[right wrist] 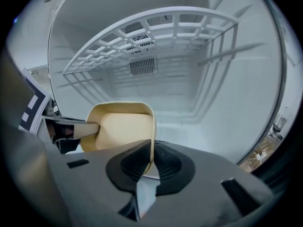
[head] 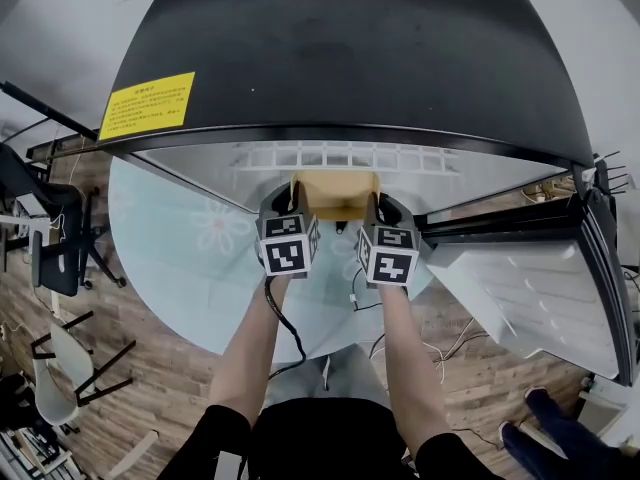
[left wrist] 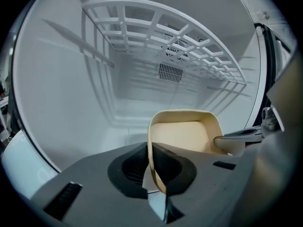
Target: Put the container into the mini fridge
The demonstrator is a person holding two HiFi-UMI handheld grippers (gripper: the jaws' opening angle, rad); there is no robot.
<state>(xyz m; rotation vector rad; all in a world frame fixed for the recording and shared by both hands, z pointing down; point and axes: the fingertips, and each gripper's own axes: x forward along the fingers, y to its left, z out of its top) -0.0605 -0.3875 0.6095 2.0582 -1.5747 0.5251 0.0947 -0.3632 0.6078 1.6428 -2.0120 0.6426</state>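
Currently at the mini fridge [head: 350, 58] mouth, below the wire shelf [left wrist: 165, 37]: container [head: 335, 196], tan, open-topped.

Clamped on its left wall: left hand-held gripper [left wrist: 152, 167]. Clamped on its right wall: right hand-held gripper [right wrist: 150, 162].

Risks, as judged: thin rim slipping from a pinch under uneven pull; far edge knocking the shelf; tipping if released above the floor.

Count: container 1; hand-held grippers 2; fridge 1; shelf 1.
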